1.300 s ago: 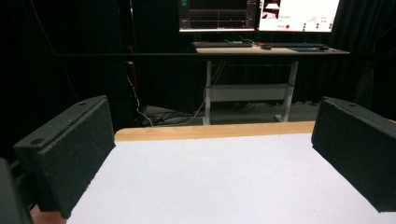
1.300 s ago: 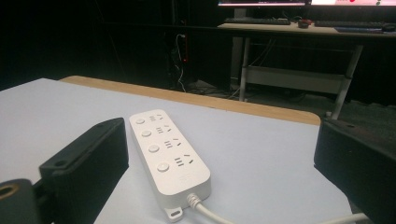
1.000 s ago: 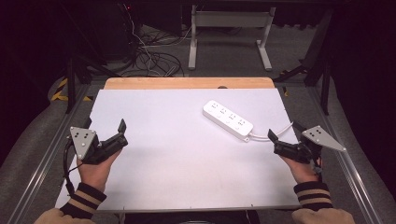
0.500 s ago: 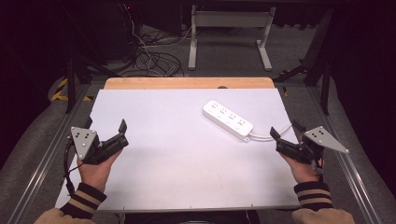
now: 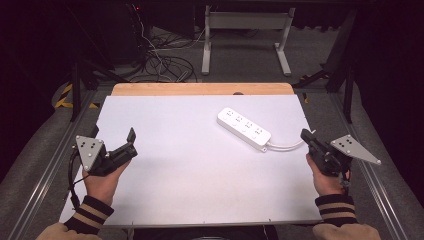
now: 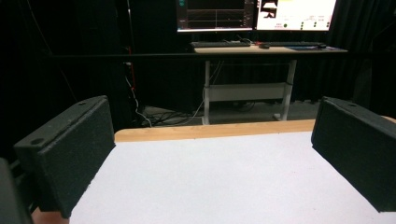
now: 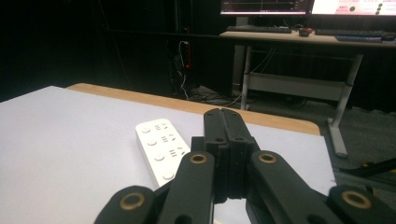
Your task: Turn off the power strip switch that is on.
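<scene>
- Table (image 5: pixel 165 200): white work surface with a wooden strip along its far edge. I see nothing on it but one item and my two tools.
- Power strip (image 5: pixel 243 129): white, several sockets, lying flat and set diagonally on the right half of the table, toward the far side. Its white cord (image 5: pixel 285 147) runs off the near-right end toward my right hand. In the right gripper view it lies just beyond and left of my closed jaws. Its position matches the earlier frames; it has not been touched.
- Left gripper (image 5: pixel 131 140): held at the near-left of the table, well apart from the power strip. Jaws spread wide, nothing between them; the left gripper view shows bare tabletop between the two black pads. No change from a second ago.
- Right gripper (image 5: pixel 305 136): at the right edge of the table, near the cord's end and a little short of the power strip. Jaws pressed together on nothing, clearly seen in the right gripper view.
- Change logged: a second ago the right jaws stood apart; half a second ago they were still parted; now they are closed. The hand itself has barely shifted.
- Reading, as judgement: the closing is an empty one, so the work on the power strip has not begun. I would need to reopen the right jaws before taking hold of strip or cord.
</scene>
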